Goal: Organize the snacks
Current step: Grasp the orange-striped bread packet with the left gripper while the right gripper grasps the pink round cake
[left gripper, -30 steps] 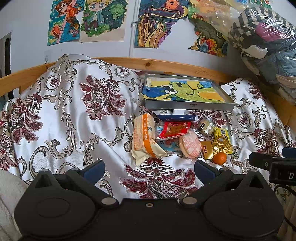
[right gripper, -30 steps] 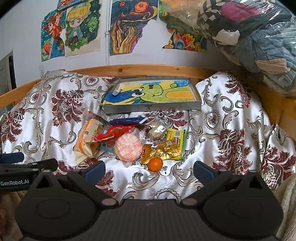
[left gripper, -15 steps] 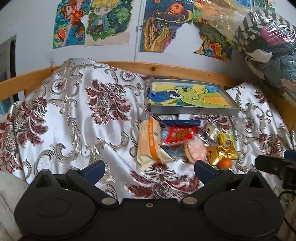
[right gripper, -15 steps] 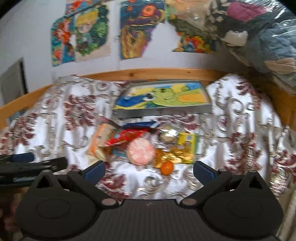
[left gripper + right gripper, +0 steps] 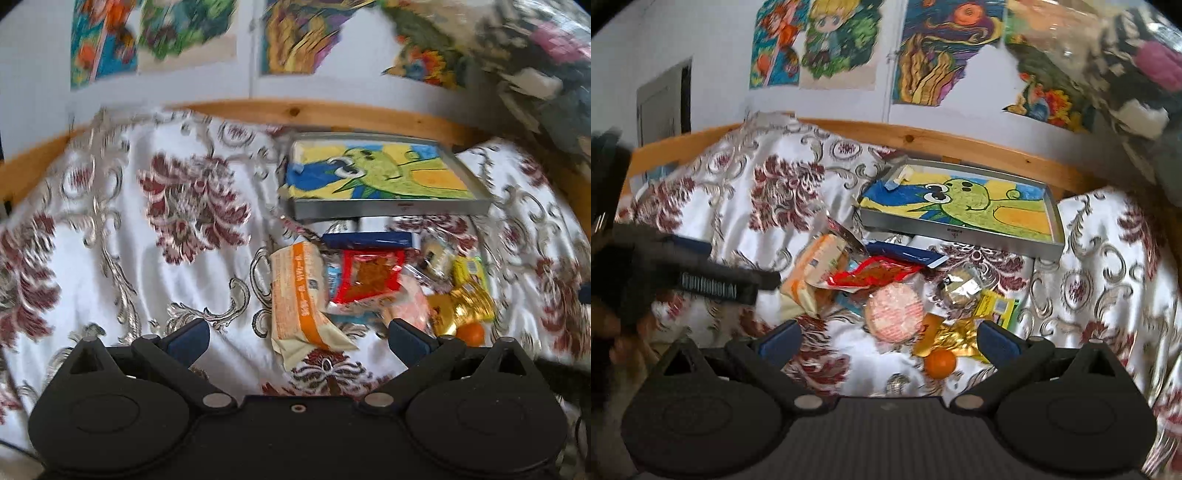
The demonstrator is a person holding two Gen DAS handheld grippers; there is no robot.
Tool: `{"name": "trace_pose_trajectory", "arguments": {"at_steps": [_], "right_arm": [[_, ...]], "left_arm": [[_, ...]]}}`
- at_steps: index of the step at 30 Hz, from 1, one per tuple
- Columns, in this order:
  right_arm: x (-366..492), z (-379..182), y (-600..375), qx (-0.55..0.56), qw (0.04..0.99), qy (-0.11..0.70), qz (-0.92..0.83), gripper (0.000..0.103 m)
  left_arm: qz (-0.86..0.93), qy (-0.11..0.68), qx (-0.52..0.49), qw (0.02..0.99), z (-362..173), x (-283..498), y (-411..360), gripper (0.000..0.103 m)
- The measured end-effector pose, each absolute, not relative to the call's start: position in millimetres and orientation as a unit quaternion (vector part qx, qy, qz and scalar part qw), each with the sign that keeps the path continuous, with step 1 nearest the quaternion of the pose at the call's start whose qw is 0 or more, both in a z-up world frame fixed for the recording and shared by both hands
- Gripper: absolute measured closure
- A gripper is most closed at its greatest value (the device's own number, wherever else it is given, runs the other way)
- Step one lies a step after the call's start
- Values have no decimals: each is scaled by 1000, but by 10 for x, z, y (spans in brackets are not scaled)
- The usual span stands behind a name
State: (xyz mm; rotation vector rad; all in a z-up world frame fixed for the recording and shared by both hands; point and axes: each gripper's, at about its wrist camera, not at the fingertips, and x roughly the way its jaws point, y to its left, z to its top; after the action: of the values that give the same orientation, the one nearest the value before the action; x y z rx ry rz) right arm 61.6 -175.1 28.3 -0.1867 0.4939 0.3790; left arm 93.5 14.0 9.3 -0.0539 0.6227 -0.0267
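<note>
None of the snacks has reached the shallow grey metal tray with the green cartoon drawing lining its bottom (image 5: 964, 218); its floor shows only the drawing, so by my read the sorting has yet to begin. The whole pile lies on the white satin bedspread with maroon flowers (image 5: 775, 192), just in front of the tray.

Sweeping left to right! The left gripper (image 5: 297, 334) hovers with jaws spread wide and nothing between them, lined up over the near end of the cream-and-orange wrapped bread pack (image 5: 299, 295), the leftmost item. Beside it, the red-bordered clear pouch of reddish snack (image 5: 875, 275) leans over its neighbours, with the dark blue flat bar wrapper (image 5: 905, 254) behind it, nearest the tray. Then the round pink-and-white wrapped cake (image 5: 894, 312) in the middle, a small clear-wrapped round sweet (image 5: 958, 290) behind it, a crinkled gold foil packet (image 5: 960, 338), a yellow-green sachet (image 5: 997, 308), and the small orange fruit (image 5: 940, 363) closest to the camera.

The right gripper (image 5: 888, 338) is also wide and empty, hanging above the near edge of the heap, the cake framed between its fingers.

Everything remains to do: each item looks set to be lifted and laid in the tray, the bread pack a likely first.
</note>
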Motion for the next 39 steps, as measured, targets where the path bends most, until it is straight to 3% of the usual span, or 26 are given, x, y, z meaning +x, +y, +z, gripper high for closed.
{"name": "trace_pose_trajectory", "arguments": {"at_steps": [10, 25, 39], "right_arm": [[1333, 49, -1632, -160, 898, 296, 283, 0], [1898, -622, -1377, -252, 884, 285, 272, 0], [2199, -736, -1242, -244, 880, 297, 279, 0]], "left_arm": [[-19, 341, -71, 937, -16, 1654, 494, 1], [-68, 371, -40, 925, -305, 2121, 445, 1], [-74, 386, -18, 919, -412, 2242, 386, 1]]}}
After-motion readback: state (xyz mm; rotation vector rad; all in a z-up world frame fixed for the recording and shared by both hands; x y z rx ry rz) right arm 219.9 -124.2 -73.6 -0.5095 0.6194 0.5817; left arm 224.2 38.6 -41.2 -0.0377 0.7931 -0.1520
